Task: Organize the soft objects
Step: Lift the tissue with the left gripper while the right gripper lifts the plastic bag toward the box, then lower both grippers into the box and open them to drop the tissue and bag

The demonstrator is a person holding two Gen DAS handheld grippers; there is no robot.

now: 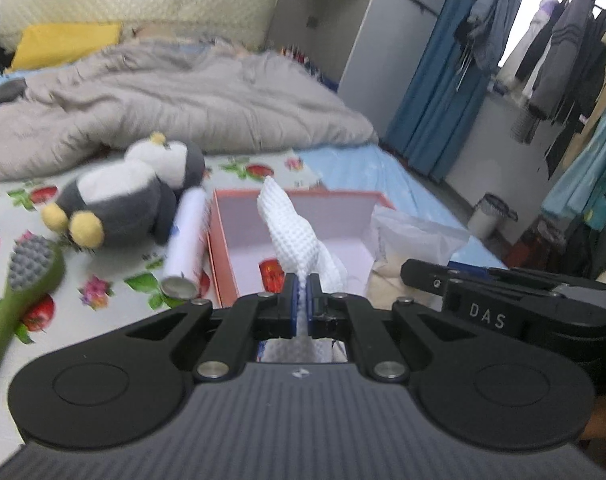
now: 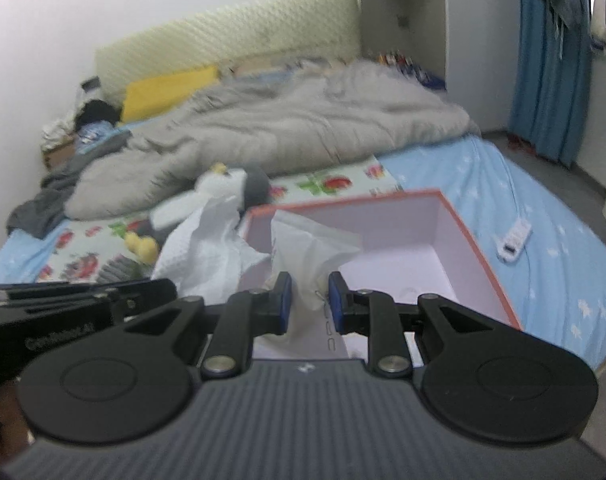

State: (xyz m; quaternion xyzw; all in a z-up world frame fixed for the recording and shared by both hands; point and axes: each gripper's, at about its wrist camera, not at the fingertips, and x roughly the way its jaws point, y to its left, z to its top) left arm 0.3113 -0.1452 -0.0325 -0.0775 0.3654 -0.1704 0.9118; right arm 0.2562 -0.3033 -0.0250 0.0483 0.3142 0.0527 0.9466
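Over the bed, both grippers hang above an open pink box (image 1: 299, 236). Left gripper (image 1: 301, 306) has its fingers clamped on a white waffle cloth (image 1: 293, 228) that stands up over the box. Right gripper (image 2: 310, 302) pinches a thin translucent plastic bag (image 2: 303, 240), fingers partly apart. A plush penguin (image 1: 131, 192) lies just left of the box.

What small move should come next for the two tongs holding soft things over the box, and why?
Probably lower both a little further into the open box and then release. The left tongs are shut on the white waffle cloth and the right tongs grip the clear plastic bag. Both items hang over the box's near edge, not yet resting inside.
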